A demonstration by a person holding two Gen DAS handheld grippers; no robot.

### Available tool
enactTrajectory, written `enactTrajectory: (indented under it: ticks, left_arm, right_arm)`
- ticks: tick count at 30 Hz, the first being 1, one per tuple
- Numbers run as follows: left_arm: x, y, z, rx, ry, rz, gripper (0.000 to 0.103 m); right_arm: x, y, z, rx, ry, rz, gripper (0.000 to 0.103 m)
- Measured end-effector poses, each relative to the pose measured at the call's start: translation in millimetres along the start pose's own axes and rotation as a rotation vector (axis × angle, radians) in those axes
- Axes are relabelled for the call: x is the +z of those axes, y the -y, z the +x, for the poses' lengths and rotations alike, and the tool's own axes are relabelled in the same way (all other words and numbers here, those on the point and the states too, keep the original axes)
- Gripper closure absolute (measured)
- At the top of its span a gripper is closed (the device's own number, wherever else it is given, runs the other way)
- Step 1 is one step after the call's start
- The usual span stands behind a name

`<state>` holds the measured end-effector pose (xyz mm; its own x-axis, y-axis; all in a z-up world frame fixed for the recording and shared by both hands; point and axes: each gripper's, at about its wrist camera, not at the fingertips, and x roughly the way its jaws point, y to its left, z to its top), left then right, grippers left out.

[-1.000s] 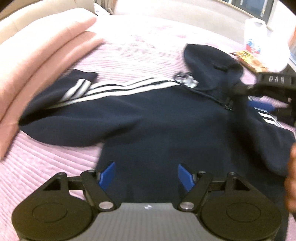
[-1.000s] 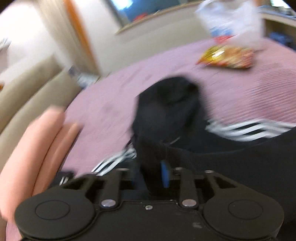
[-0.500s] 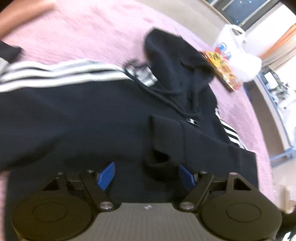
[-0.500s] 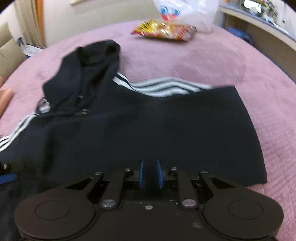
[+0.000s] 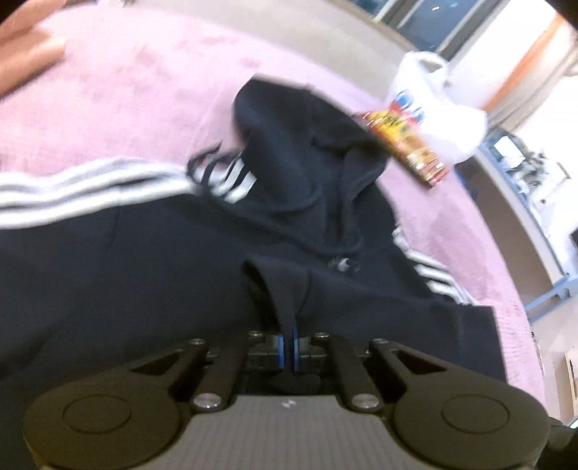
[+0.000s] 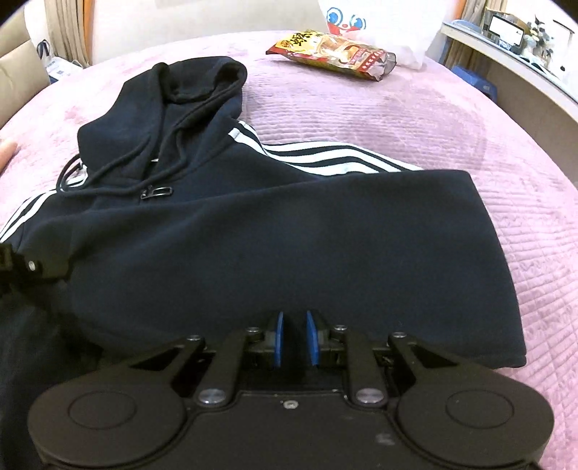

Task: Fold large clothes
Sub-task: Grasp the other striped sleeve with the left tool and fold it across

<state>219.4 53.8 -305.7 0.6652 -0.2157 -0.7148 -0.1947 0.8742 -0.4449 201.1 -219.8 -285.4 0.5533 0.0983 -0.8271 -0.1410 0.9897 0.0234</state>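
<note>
Hoodie (image 6: 253, 224) fabric sits pinched in left tool (image 5: 289, 347); right tool (image 6: 294, 338) narrow, gripping its hem.

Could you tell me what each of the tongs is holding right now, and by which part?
The left tongs pinch a raised fold of the hoodie below its hood. The right tongs grip the hoodie's near edge.

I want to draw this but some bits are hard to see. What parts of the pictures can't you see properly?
- The hoodie: its near hem is hidden behind both gripper bodies in each view.
- Right gripper: dark cloth sits between the pads; the grip point is hidden.
- Left gripper: the cloth it pinches blurs.
- Snack packet, left view: print blurred.
- White bag, right view: cut off at the top edge.
</note>
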Motion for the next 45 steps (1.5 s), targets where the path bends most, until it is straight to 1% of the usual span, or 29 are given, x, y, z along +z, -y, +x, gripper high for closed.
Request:
enactTrajectory:
  ticks: [3,4,6,8,9,10,12,14,15,16,17,18,19,20,21,23,24,25,26,27,29,30,31,32,33,36,39,42,45]
  left_arm:
    - [18,-6,-35,-0.060,0.089,-0.030,0.098]
    - [25,-8,-49,-0.044,0.131,-0.023,0.098]
    - [35,-17,-70,0.027,0.198,-0.004,0.098]
    - [45,-36,-85,0.130,0.233,-0.001,0.098]
    - [48,-48,-86,0.207,0.230,0.012,0.098]
    - [48,-59,-80,0.258,0.195,0.023,0.098]
    - [43,-77,-57,0.338,0.080,0.037,0.093]
    - [30,-82,-37,0.461,0.004,0.092,0.078]
    - [22,-81,-30,0.514,-0.007,0.131,0.074]
    - [16,-79,-32,0.538,0.013,0.151,0.066]
    - [14,-72,-37,0.560,0.047,0.161,0.057]
    - [12,-66,-44,0.567,0.092,0.159,0.054]
    - [11,-62,-53,0.563,0.134,0.149,0.053]
    - [11,-57,-61,0.549,0.177,0.135,0.052]
    - [12,-53,-70,0.523,0.218,0.120,0.052]
    - [13,-43,-83,0.453,0.280,0.116,0.048]
    - [14,-35,-85,0.405,0.286,0.140,0.042]
    - [18,-28,-79,0.356,0.262,0.164,0.022]
    - [20,-26,-70,0.294,0.212,0.181,0.011]
    - [20,-25,-56,0.240,0.158,0.184,0.011]
    - [17,-29,-28,0.248,0.094,0.171,0.042]
    - [15,-32,-13,0.255,0.040,0.180,0.051]
    - [13,-34,-1,0.265,-0.013,0.189,0.064]
    - [9,-37,10,0.293,-0.042,0.202,0.064]
    - [6,-39,11,0.292,-0.012,0.217,0.064]
    - [5,-40,1,0.284,-0.006,0.239,0.065]
    - [5,-47,-28,0.264,0.047,0.207,0.064]
    - [17,-66,-66,0.332,0.124,0.200,0.061]
    - [37,-96,-102,0.435,0.173,0.214,0.050]
  right_arm:
    - [3,-7,-15,0.037,0.031,0.012,0.080]
    - [3,-10,-20,0.048,0.043,0.011,0.080]
    - [4,-17,-27,0.079,0.057,0.016,0.080]
    - [3,-26,-33,0.114,0.073,0.015,0.080]
    - [3,-30,-35,0.121,0.086,0.009,0.079]
    - [2,-33,-36,0.124,0.096,0.003,0.077]
    - [1,-38,-33,0.100,0.112,-0.012,0.076]
    - [-1,-39,-24,0.024,0.107,-0.012,0.076]
    - [-3,-38,-16,-0.023,0.095,0.001,0.076]
    - [-5,-37,-7,-0.058,0.065,0.011,0.076]
    - [-8,-37,11,-0.076,-0.018,0.006,0.074]
    - [-10,-39,19,-0.076,-0.049,-0.019,0.072]
    - [-7,-43,14,-0.080,-0.025,-0.063,0.071]
    - [-3,-45,9,-0.056,-0.026,-0.081,0.071]
    - [2,-41,1,0.005,-0.020,-0.045,0.073]
    - [9,-34,-21,0.037,0.052,0.019,0.073]
    - [12,-35,-32,0.022,0.106,0.010,0.073]
    - [14,-38,-39,0.006,0.144,-0.008,0.073]
    - [14,-41,-42,-0.006,0.163,-0.021,0.072]
    - [15,-44,-40,-0.009,0.158,-0.028,0.072]
    - [13,-48,-27,-0.015,0.098,-0.027,0.072]
    - [10,-48,-18,-0.019,0.057,-0.014,0.072]
    - [7,-47,-9,-0.020,0.018,-0.004,0.072]
    - [4,-46,3,-0.021,-0.036,0.011,0.072]
    - [-2,-41,11,-0.012,-0.075,0.035,0.072]
    - [-3,-35,10,0.011,-0.061,0.067,0.072]
    - [-4,-37,8,0.008,-0.060,0.034,0.071]
    - [-8,-42,6,-0.004,-0.044,-0.015,0.071]
    - [-10,-41,5,0.003,-0.039,-0.003,0.071]
